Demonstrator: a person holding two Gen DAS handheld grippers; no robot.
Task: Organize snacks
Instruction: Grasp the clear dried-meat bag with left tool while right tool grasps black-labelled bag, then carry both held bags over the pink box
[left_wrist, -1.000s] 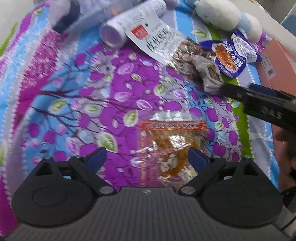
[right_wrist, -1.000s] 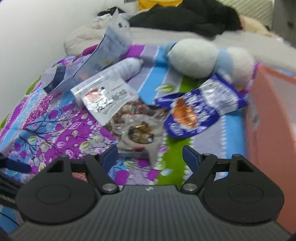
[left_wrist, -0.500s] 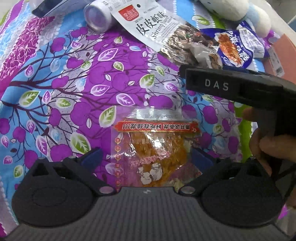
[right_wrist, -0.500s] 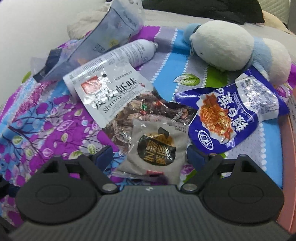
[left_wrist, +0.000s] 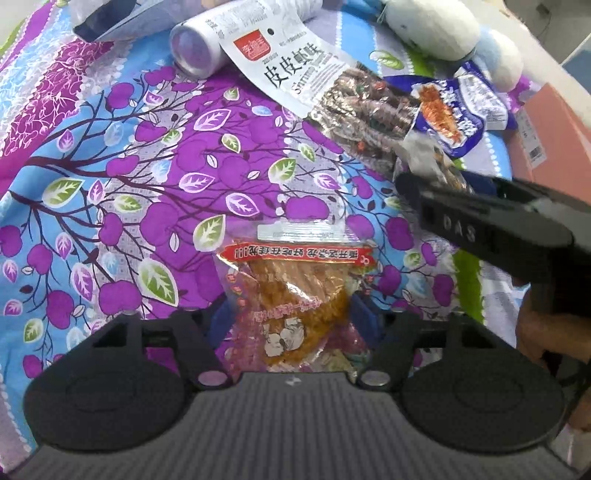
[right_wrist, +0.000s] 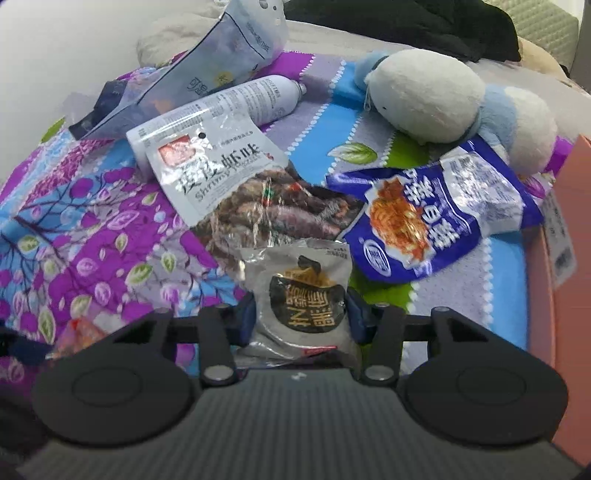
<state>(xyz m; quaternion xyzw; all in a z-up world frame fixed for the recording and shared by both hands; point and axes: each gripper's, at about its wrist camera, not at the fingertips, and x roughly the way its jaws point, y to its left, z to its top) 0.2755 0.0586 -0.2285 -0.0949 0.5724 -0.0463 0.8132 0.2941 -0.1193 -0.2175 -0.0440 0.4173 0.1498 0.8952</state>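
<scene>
Snack packets are scattered over a bedspread (left_wrist: 110, 155) printed with purple leaves, blue bands and dark branches. In the left wrist view, the left gripper (left_wrist: 291, 317) is seen at lower centre, its jaws closing around a clear packet of orange-brown strips (left_wrist: 295, 291); a red banner with white Chinese characters runs across the packet's top. The blue pads sit just beside the packet's edges, and firm pressing cannot be confirmed. At the right edge, a black tool marked "DAS" is held by a hand (left_wrist: 543, 332).

In the right wrist view, the right gripper (right_wrist: 301, 319) is seen at lower centre, its jaws closing on a small grey pouch (right_wrist: 299, 291) with a black emblem and gold Chinese characters; both blue pads touch the pouch's sides. Just above it lies a white-topped shrimp packet (right_wrist: 221, 177) with a red square logo, black characters and the word "Shrimp". To the right, a blue packet (right_wrist: 436, 214) shows a pictured noodle dish and white characters. A white bottle (right_wrist: 251, 99), a pale blue pouch (right_wrist: 221, 59) and a white-and-blue plush toy (right_wrist: 443, 96) lie along the top. A pink box (right_wrist: 569, 258) is cut off by the right edge.
</scene>
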